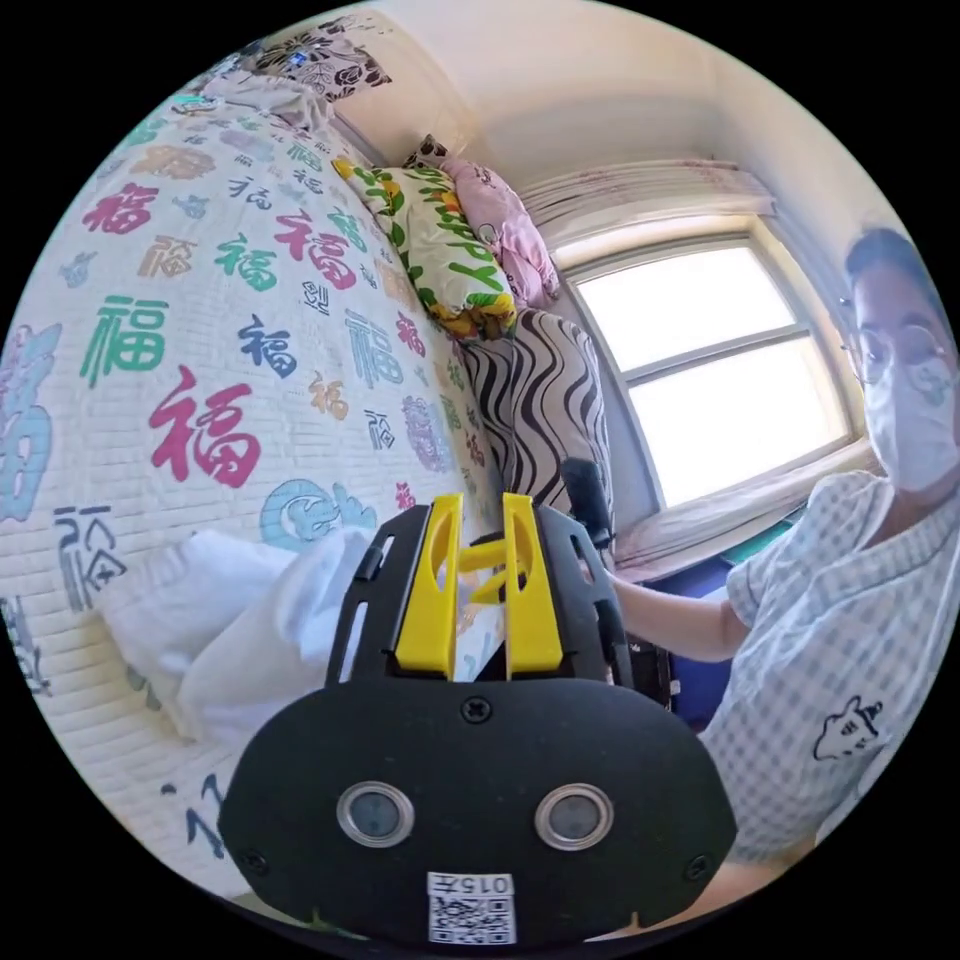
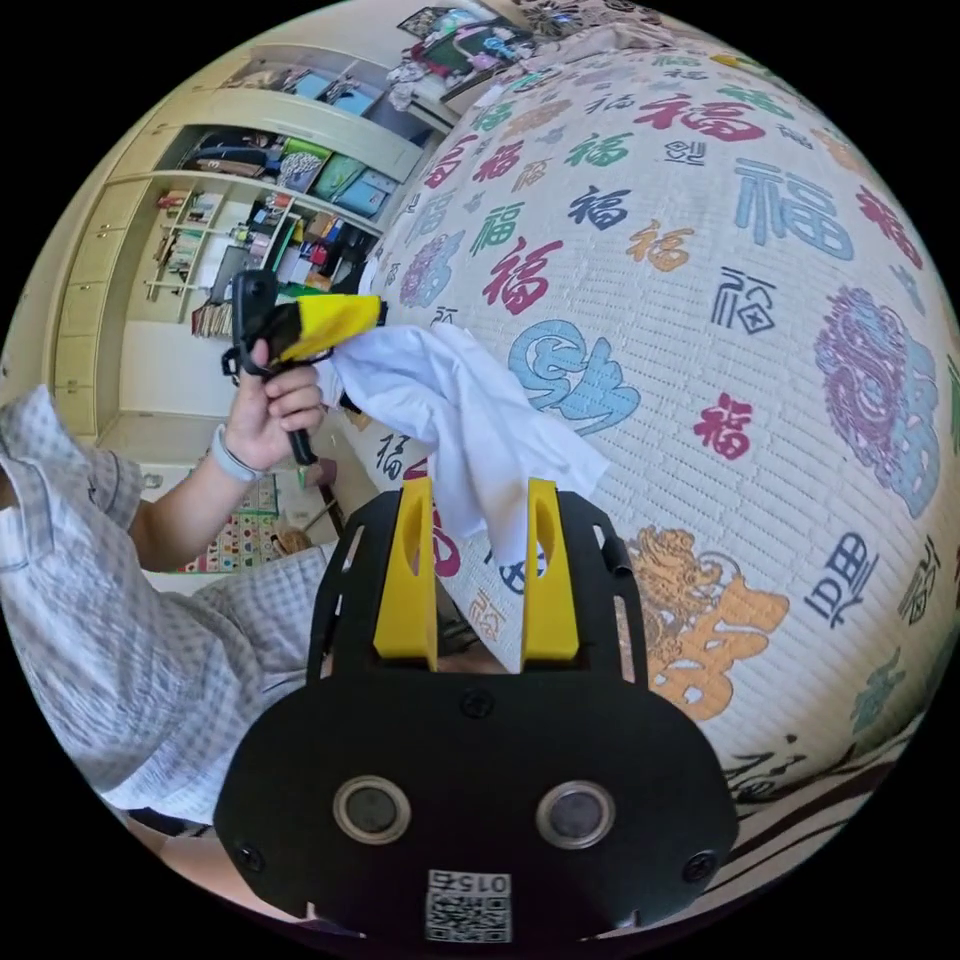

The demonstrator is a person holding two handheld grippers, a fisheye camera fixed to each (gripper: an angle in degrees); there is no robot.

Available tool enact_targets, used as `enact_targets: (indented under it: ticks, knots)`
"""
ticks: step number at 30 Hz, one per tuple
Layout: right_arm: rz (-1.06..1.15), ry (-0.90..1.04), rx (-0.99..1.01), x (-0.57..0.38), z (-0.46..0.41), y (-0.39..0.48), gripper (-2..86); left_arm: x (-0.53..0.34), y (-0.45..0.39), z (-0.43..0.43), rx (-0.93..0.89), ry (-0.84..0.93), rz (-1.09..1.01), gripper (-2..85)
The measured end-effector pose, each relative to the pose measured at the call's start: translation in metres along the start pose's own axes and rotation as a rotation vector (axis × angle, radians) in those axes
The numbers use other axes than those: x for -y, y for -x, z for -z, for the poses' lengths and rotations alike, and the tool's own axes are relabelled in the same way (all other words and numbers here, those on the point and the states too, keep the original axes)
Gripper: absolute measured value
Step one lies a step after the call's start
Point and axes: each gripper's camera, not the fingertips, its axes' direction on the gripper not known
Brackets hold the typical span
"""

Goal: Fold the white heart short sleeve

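Bedroom with a bed under a white quilt [image 2: 760, 420] printed with coloured characters, taken as the landmark. Left gripper view, from left to right: white short sleeve [image 1: 240, 630] bunched on the quilt [image 1: 200, 330], just left of the left gripper [image 1: 482, 585]; yellow jaws standing close together with only a narrow slit between, whether they bite on cloth cannot tell from here; flowered and pink pillows [image 1: 450, 240] at the quilt's far edge, a zebra-striped cushion [image 1: 540, 400] below them; bright window [image 1: 720, 370] beyond the bed; person in a checked shirt [image 1: 850, 680] at the bed's side. Right gripper view, left to right: open shelving [image 2: 250, 200] away from the bed; a hand [image 2: 275, 410] gripping the handle of the left gripper [image 2: 335, 320], its yellow jaws pinching one end of the short sleeve [image 2: 470, 410], lifted off the quilt; garment hanging down between the spread jaws of the right gripper [image 2: 478, 570], jaws wide apart, not pressing on it.
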Motion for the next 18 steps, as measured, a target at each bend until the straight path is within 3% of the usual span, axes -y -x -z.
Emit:
enact_targets:
  ticks: [4,7,10,12,16,18]
  knots:
    - [0.076,0.061,-0.073,-0.008,-0.011,-0.017,13.3,-0.017,0.002,0.024,0.205,0.058,0.109,11.1]
    - [0.05,0.023,-0.021,-0.015,-0.003,-0.037,13.7,-0.029,0.017,0.024,0.395,0.074,0.203,11.5]
    - [0.053,0.025,0.065,-0.022,0.013,-0.05,16.8,-0.025,0.046,-0.006,0.345,0.092,0.272,11.0]
    - [0.048,0.055,0.012,-0.025,0.016,-0.057,16.6,-0.024,0.06,-0.02,0.233,0.01,0.308,10.2]
    - [-0.036,0.167,-0.069,-0.034,0.01,-0.097,7.2,-0.034,0.081,-0.033,0.168,-0.097,0.419,9.7]
    - [-0.074,0.096,0.089,-0.043,0.03,-0.114,4.6,-0.038,0.085,-0.034,0.17,-0.105,0.446,9.8]
